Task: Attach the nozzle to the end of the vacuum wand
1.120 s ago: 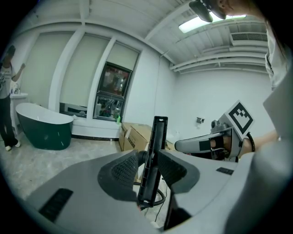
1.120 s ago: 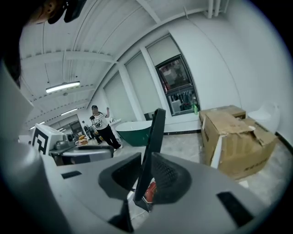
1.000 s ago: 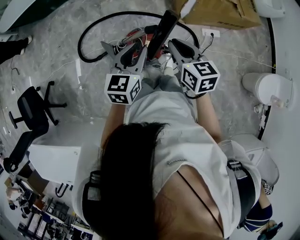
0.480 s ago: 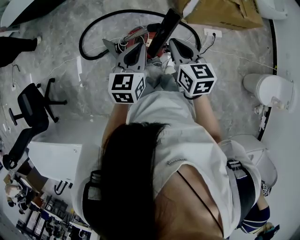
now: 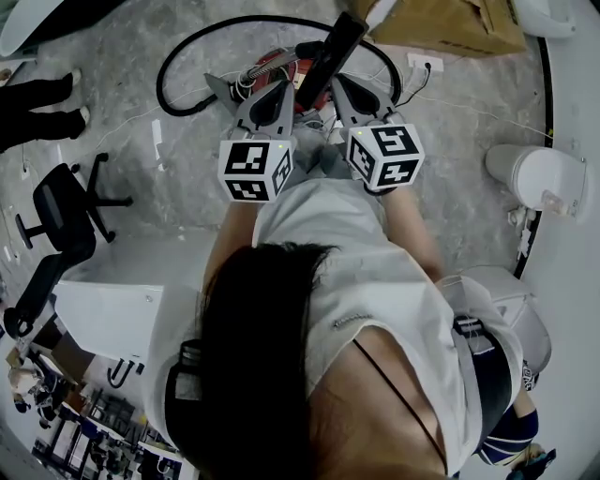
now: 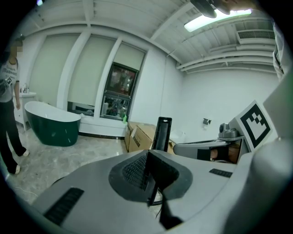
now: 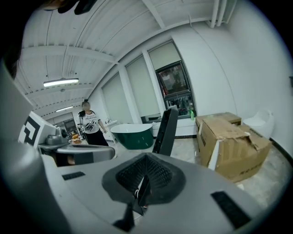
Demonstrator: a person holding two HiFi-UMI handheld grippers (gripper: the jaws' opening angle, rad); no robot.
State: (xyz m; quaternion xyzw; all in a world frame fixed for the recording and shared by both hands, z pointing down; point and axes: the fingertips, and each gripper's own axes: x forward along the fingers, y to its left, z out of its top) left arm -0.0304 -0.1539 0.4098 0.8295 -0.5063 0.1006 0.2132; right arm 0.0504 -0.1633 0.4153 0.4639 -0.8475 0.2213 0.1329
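Both my claws are up in front of me, pointing out and a bit down over the grey floor (image 5: 122, 131). Left claw (image 6: 147, 167) is clenched, pads pressed flat together, nothing caught between them. Right claw (image 7: 142, 185) is also clenched and empty, pads meeting. The vacuum wand (image 5: 330, 54) is a flat black tube rising between the two claws in the head view, its open end tilted to the far right. Each gripper view shows it standing just past the tips, and neither claw grips it. Whether a tip brushes it I can't tell. The red vacuum body (image 5: 272, 67) sits on the floor at the wand's base, just far of the left claw, and its black hose (image 5: 184, 47) loops out to the left and round the far side. A cardboard box (image 5: 450, 23) is at far right, well apart from the claws. A black office chair (image 5: 61, 220) is at left. A dark green bathtub (image 6: 50, 125) stands by the windows, with a person (image 7: 91, 125) near it.
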